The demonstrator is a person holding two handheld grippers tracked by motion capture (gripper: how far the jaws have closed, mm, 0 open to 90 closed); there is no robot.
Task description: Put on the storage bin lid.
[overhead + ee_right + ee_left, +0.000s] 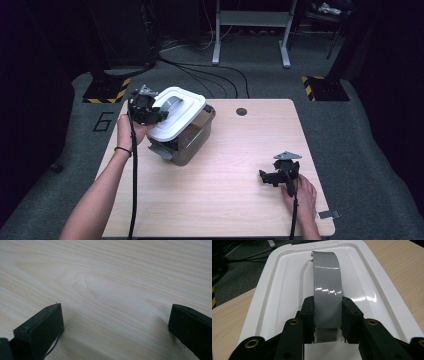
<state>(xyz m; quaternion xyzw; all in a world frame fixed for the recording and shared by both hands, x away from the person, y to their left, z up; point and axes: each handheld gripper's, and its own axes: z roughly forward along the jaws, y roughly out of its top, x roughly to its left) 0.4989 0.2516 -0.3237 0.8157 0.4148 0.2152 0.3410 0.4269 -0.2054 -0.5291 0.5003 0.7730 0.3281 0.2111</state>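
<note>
The left gripper (pixel 327 315) has its two black pads (pixel 308 315) pressed on either side of the grey handle (pixel 327 285), a grip low on the strap that seems meant to carry the whole bin by it. Outward from there, the handle arches over the recessed white lid (pixel 176 112) of the clear storage bin (pixel 192 137), which hangs tilted over the table's (pixel 240 200) far left corner. The right gripper (pixel 278 176) rests on the wood near the right edge, well apart, jaws spread wide and empty, likely kept clear.
</note>
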